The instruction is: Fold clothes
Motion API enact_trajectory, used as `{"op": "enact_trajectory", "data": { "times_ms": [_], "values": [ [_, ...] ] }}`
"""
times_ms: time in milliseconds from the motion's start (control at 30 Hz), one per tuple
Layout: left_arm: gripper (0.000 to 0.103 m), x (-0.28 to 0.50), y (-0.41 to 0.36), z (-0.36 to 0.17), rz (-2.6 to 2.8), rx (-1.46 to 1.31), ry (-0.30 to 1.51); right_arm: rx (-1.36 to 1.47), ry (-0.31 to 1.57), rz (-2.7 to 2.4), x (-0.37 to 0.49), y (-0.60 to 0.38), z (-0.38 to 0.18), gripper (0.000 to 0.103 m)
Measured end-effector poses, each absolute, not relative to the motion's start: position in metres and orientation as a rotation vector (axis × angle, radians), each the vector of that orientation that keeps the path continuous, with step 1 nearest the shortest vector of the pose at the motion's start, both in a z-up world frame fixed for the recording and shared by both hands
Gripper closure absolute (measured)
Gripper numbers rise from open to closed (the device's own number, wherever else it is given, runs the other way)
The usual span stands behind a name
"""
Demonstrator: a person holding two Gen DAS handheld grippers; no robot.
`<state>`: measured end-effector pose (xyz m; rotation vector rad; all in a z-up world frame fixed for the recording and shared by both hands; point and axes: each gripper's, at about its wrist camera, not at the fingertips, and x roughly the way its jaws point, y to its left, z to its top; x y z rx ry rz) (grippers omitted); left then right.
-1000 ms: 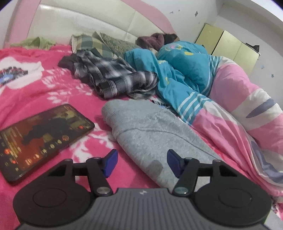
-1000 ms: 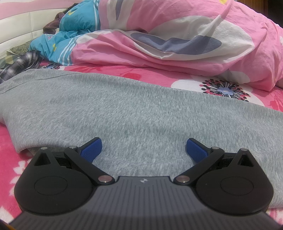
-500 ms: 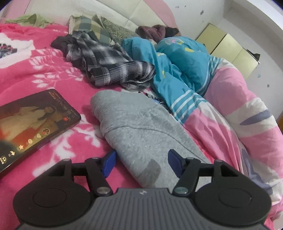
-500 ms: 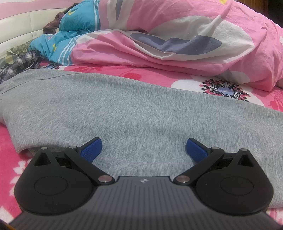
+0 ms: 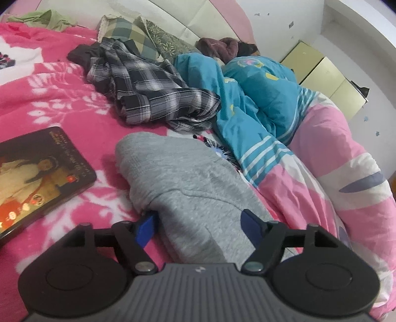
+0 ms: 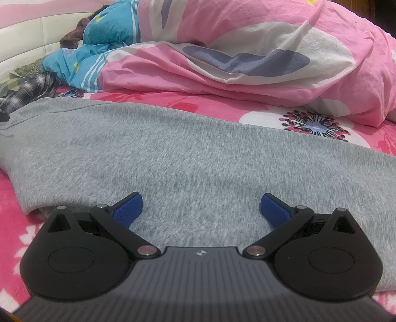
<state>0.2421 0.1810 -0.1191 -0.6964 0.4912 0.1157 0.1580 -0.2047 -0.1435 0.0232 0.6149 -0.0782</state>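
sweatshirt [image 5: 188, 178] one, phone [image 5: 37, 178] one, quilt [image 5: 321, 173] one

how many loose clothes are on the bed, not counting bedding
3: a gray garment by the hand-held grippers, a plaid shirt behind it, a green piece near the headboard. More may be hidden under the duvet.

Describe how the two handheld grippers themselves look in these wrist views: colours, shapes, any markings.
Both look identical. The left gripper and right gripper each have a grey ribbed centre body bearing a small round emblem, flanked by two black rounded housings with circular insets. Black link arms on silver pivot pins carry blue textured pads. No cables, hands or sleeves are visible.
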Motion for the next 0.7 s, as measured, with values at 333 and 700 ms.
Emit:
{"op": "enact_trajectory", "data": {
  "times_ms": [333, 700],
  "values": [
    [0.028, 0.248, 0.181, -0.122, 0.129, -0.699, 0.473, 0.026, 0.614, -0.077, 0.158, -0.205, -0.143, 0.001],
    [0.057, 0.247, 0.176, -0.122, 0.203, -0.650, 0.464, 0.035, 0.612, -0.073, 0.158, -0.206, -0.143, 0.001]
  ]
}}
